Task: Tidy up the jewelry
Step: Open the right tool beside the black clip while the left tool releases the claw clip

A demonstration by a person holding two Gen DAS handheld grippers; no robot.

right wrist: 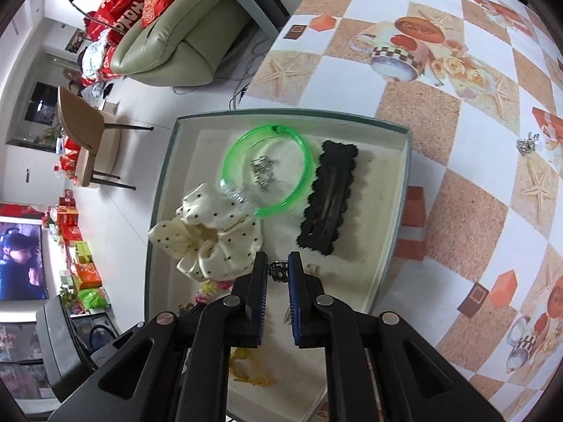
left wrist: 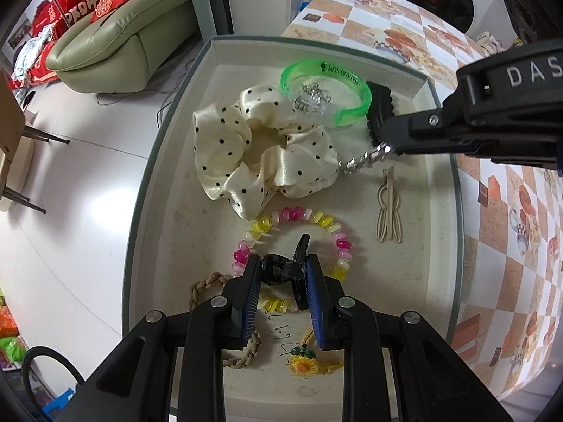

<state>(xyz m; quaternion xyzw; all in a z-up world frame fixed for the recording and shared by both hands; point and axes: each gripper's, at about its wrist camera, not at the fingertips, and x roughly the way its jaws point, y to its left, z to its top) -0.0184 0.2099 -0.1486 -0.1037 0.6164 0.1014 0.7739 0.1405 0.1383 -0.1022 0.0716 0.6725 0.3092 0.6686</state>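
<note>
A shallow cream tray (left wrist: pixel 169 190) holds the jewelry. My left gripper (left wrist: pixel 283 270) is shut on a black claw hair clip (left wrist: pixel 286 270) above a pink and yellow bead bracelet (left wrist: pixel 327 228). My right gripper (right wrist: pixel 278 270) is shut on a silver chain (right wrist: pixel 278 271); in the left wrist view the chain (left wrist: pixel 362 161) hangs from its tip (left wrist: pixel 392 147) beside the polka-dot scrunchie (left wrist: pixel 260 151). A green bangle (left wrist: pixel 327 88) with a clear clip inside and a black scalloped barrette (right wrist: pixel 329 207) lie at the tray's far end.
Also in the tray are a beige hair clip (left wrist: pixel 388 211), a braided tan band (left wrist: pixel 207 285), a sunflower charm (left wrist: pixel 304 364) and small hooks. A small silver piece (right wrist: pixel 526 145) lies on the patterned tablecloth (right wrist: pixel 457 176). A sofa (left wrist: pixel 116 35) and a chair (right wrist: pixel 84 140) stand beyond the table.
</note>
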